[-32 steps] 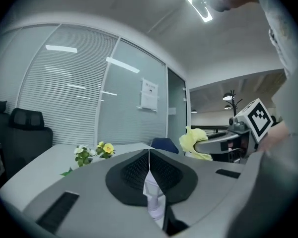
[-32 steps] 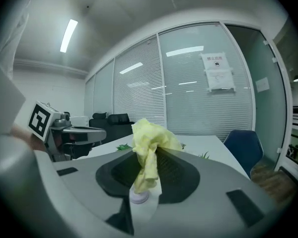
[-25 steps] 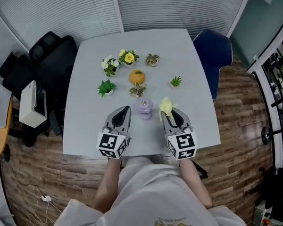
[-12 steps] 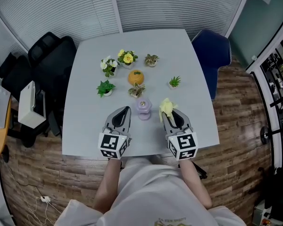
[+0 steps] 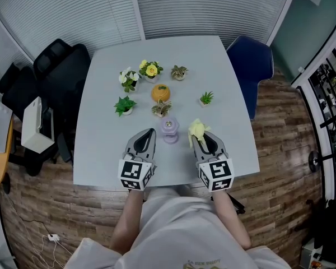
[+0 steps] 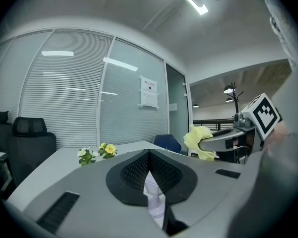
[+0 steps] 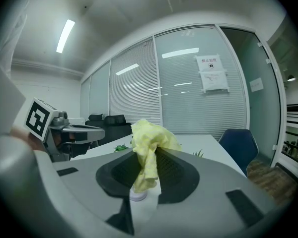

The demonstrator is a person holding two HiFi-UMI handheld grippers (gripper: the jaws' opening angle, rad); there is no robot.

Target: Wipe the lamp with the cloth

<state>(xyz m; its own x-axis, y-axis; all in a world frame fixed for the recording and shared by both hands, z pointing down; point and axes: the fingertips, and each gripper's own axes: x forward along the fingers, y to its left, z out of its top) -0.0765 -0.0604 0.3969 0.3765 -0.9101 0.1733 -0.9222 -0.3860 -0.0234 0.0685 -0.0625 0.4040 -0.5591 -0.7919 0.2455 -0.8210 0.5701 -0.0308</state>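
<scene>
The lamp is a small lilac piece standing on the grey table, between my two grippers. My right gripper is shut on a crumpled yellow cloth, which sticks up from its tips just right of the lamp. In the right gripper view the cloth hangs between the closed jaws of that gripper, with the lamp showing pale below it. My left gripper lies left of the lamp, shut and empty. Its own view shows the gripper closed, with the lamp beyond the slit.
Several small potted plants and an orange ornament stand in a ring behind the lamp. A blue chair is at the table's right, black chairs at its left. The table's near edge runs under my grippers.
</scene>
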